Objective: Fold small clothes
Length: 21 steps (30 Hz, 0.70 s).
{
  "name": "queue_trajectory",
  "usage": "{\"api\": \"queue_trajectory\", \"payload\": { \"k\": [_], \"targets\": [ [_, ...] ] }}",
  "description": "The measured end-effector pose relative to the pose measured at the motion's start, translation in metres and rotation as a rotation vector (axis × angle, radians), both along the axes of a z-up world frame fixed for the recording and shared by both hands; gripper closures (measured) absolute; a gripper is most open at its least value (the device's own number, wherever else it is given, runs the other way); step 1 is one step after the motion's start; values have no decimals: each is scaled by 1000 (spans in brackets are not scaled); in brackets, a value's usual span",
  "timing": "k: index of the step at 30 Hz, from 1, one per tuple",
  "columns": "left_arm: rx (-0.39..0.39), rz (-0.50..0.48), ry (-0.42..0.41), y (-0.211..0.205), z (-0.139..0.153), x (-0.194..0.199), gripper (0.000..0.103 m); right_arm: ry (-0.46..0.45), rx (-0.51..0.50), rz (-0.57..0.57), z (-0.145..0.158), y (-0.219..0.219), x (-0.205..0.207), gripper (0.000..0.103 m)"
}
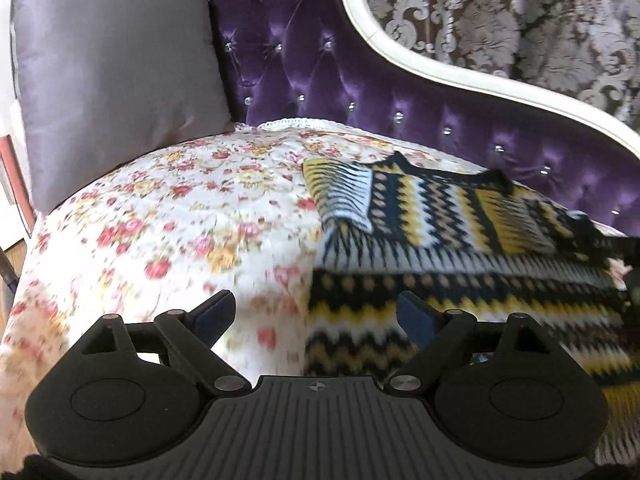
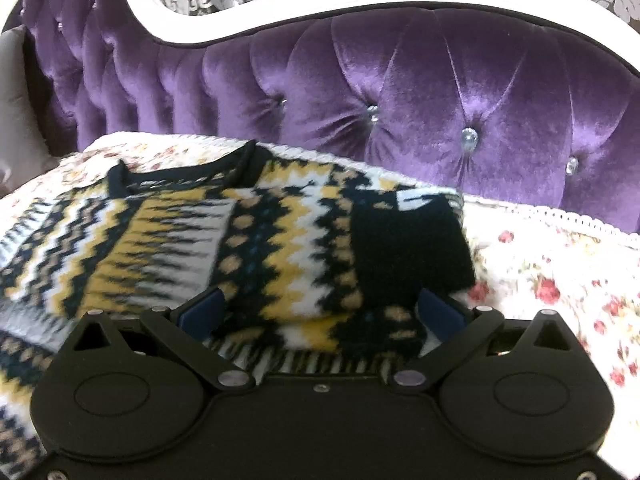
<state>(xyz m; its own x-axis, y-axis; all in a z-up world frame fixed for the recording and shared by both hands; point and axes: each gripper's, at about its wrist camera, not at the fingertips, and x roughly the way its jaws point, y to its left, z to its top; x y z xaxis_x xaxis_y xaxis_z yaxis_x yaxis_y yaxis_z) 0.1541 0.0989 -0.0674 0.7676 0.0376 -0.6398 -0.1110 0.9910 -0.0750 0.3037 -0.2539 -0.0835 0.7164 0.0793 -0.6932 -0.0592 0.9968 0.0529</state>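
A small knitted sweater (image 1: 440, 220) with yellow, black and white zigzag bands lies on the floral cover (image 1: 180, 208), sleeves folded across its body. My left gripper (image 1: 316, 312) is open and empty, hovering over the sweater's lower left edge. In the right wrist view the sweater (image 2: 248, 236) fills the middle, with a black cuff (image 2: 408, 244) on the folded sleeve. My right gripper (image 2: 320, 308) is open, its jaws either side of that sleeve without gripping it.
A purple tufted sofa back (image 1: 320, 64) with a white frame runs behind. A grey cushion (image 1: 116, 72) leans at the left end. Patterned curtains (image 1: 520, 8) hang behind. The floral cover (image 2: 560, 280) extends right of the sweater.
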Motion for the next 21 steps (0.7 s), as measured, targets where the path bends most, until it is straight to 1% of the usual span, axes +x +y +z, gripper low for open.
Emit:
{"api": "queue_trajectory", "payload": {
  "k": [3,5,11,13,18,21],
  "targets": [
    [-24,-11,0,-1,3,-23,15,-18,14,38,20,6,-27,0],
    [-33,-16,4,-3,3,-36,15,-36,46,57,35,8,-48,0],
    [-33,-53,14,-16,2,-71,15,-52,140,34,69,3,-115,0],
    [-30,-72,13,-21,1,-82,15,-35,173,11,74,-1,-139,0],
    [-18,-123,16,-32,-2,-105,15,19,247,-33,72,-10,-188,0],
    [-16,-142,15,-38,-2,-118,15,39,254,-62,71,-12,-214,0]
  ]
}}
